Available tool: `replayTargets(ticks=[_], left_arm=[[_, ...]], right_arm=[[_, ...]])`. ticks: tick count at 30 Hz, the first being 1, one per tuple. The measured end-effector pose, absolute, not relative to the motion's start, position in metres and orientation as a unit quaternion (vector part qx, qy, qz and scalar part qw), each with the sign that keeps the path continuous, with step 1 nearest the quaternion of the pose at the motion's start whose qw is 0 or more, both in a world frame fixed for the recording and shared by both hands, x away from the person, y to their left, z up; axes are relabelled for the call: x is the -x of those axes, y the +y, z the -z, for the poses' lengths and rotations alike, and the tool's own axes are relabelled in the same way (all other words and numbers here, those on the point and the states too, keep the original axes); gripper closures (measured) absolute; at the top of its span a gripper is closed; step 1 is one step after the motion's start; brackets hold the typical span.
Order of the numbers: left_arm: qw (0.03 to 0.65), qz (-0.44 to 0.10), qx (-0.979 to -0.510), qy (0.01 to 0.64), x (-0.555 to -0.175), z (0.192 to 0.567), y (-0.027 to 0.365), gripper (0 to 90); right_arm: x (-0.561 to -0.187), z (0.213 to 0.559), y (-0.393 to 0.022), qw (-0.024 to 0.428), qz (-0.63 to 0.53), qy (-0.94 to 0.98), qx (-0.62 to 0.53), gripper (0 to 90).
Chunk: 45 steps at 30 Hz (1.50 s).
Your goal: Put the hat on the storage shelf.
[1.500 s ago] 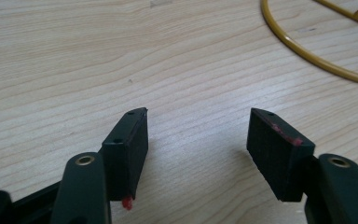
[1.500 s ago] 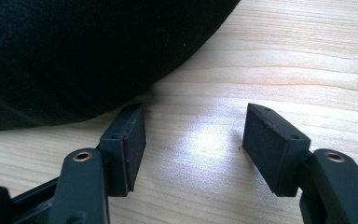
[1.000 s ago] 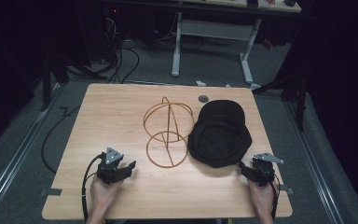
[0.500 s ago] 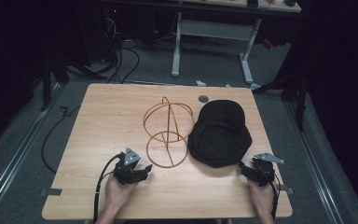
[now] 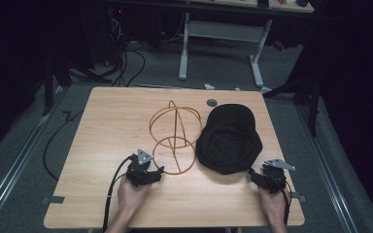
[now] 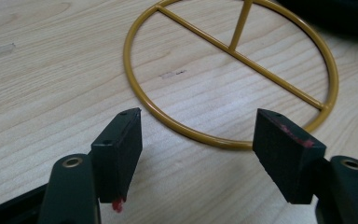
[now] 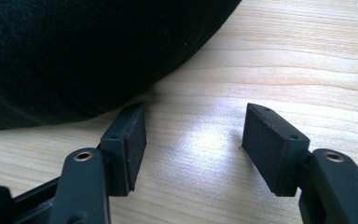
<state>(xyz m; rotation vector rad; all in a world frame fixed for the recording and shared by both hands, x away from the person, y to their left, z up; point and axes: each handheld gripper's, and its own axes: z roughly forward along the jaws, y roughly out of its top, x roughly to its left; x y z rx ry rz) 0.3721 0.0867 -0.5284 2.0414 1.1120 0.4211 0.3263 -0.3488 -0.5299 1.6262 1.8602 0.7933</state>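
Left tool: jaws spread wide and just been opening, nothing between them; sat on the tabletop with the base ring of the wire stand just ahead of its tips, not touching. In the left tool's own view the ring curved close past both pads.

Right tool: jaws spread, bare wood between them; black hat just ahead and toward its left jaw, edge near the pad.

Hat lay beside the wire stand, touching or nearly so
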Motion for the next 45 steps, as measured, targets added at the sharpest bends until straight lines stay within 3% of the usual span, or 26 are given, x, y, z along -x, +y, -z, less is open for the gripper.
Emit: replayTargets(ticks=[10, 17, 26, 32, 45], left_arm=[[0.375, -0.176, -0.791, 0.45, -0.382, 0.535, 0.084, 34.7], [0.362, -0.192, -0.798, 0.441, -0.382, 0.535, 0.081, 37.6], [0.362, -0.194, -0.797, 0.444, -0.383, 0.535, 0.081, 41.5], [0.364, -0.193, -0.797, 0.441, -0.383, 0.535, 0.081, 45.5], [0.368, -0.193, -0.8, 0.434, -0.383, 0.534, 0.08, 53.8]], right_arm=[[-0.326, 0.53, -0.349, 0.266, -0.297, 0.693, -0.6, 38.7], [-0.325, 0.527, -0.353, 0.256, -0.301, 0.69, -0.606, 42.5], [-0.315, 0.502, -0.36, 0.283, -0.356, 0.667, -0.59, 44.6], [-0.313, 0.475, -0.361, 0.312, -0.403, 0.65, -0.564, 40.5], [-0.364, 0.444, -0.352, 0.284, -0.404, 0.677, -0.546, 40.3]])
